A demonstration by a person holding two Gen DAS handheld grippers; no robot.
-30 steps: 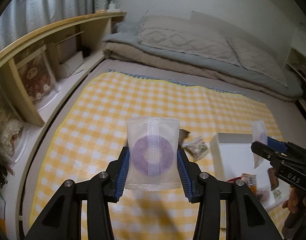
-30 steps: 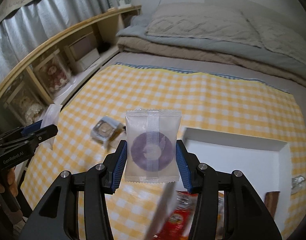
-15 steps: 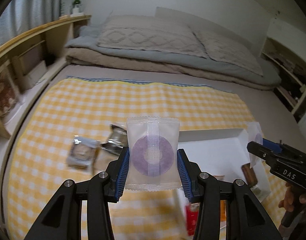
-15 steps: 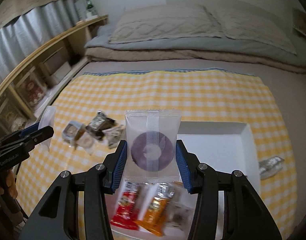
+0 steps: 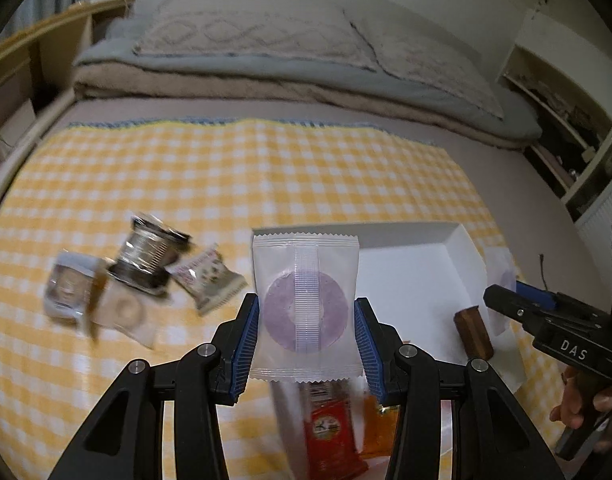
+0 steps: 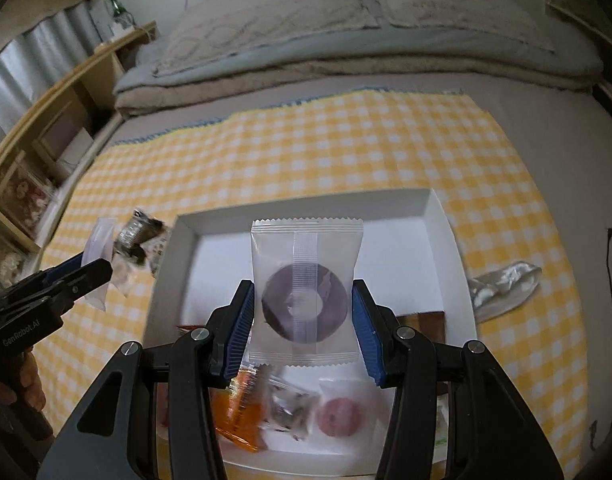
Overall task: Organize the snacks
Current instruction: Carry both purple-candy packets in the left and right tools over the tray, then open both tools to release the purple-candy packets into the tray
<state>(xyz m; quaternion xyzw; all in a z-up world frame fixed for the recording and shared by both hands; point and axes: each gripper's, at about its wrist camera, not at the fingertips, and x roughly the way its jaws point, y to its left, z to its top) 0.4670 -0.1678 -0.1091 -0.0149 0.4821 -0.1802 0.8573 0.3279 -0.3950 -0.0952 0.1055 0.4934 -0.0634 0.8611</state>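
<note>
My left gripper (image 5: 306, 328) clamping a purple-ring packet (image 5: 306, 304) beside the white tray (image 5: 410, 256), my right gripper (image 6: 299, 320) marked "DAS" clamping a dark-ring packet (image 6: 306, 292) over that tray, left one reading "GenRobot.AI".

In the left wrist view the held clear packet (image 5: 306, 306) covers part of the white tray (image 5: 410, 256), and the red sachet (image 5: 332, 436) beneath it is smeared and cut off by the bottom edge. The loose wrappers (image 5: 145, 276) on the checked cloth (image 5: 233, 168) are blurred, their print unreadable. In the right wrist view the orange packet (image 6: 241, 416) and its neighbours sit half behind the black finger arms (image 6: 185, 392), too smeared to identify. The person's hand (image 5: 586, 404) is cropped at the frame's corner
</note>
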